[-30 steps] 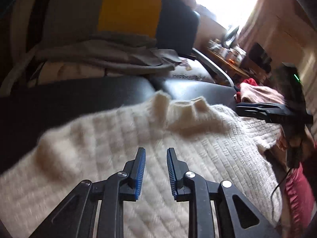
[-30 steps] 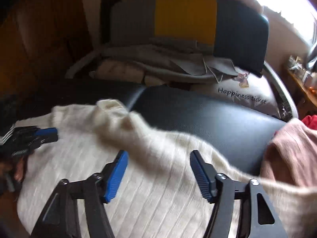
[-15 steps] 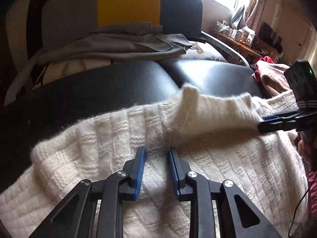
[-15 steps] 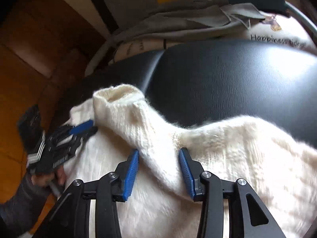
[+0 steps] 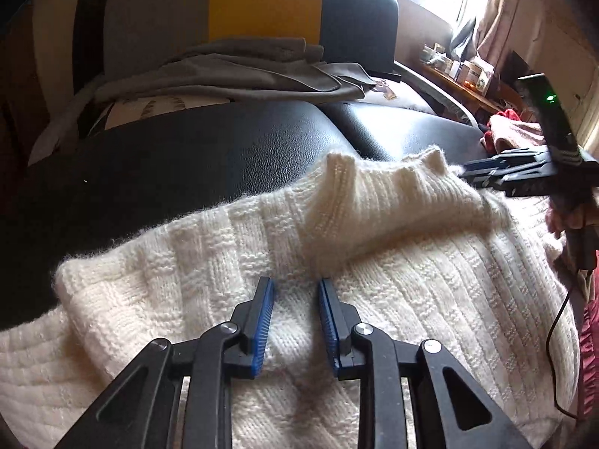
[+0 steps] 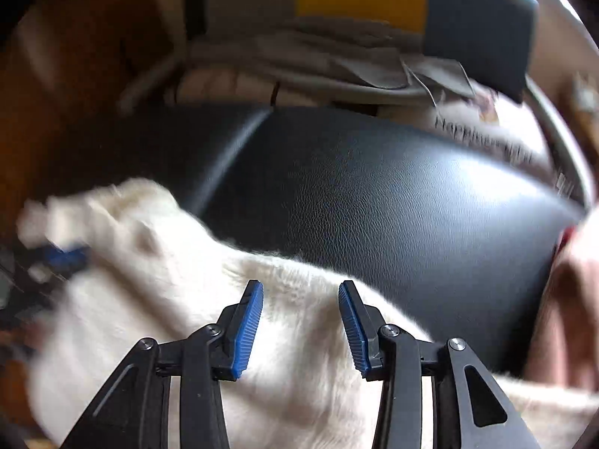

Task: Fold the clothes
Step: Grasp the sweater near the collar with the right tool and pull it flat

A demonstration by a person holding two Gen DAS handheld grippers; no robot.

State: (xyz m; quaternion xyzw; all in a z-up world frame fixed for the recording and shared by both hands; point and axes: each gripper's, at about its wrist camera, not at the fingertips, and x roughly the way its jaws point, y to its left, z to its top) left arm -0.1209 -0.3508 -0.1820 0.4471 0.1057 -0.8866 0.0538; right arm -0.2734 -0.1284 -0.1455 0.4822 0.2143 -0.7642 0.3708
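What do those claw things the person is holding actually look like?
Each is matte black plastic. The left gripper and right gripper have two angular fingers lined with ribbed blue pads, joined by silver screws. A thin black cable trails from the right one, which shows a green light.

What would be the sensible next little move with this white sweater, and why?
Probably close the left gripper on the knit between its open fingers. The cream sweater lies spread on the black seat, collar flopped flat, and the right gripper is open, holding nothing.
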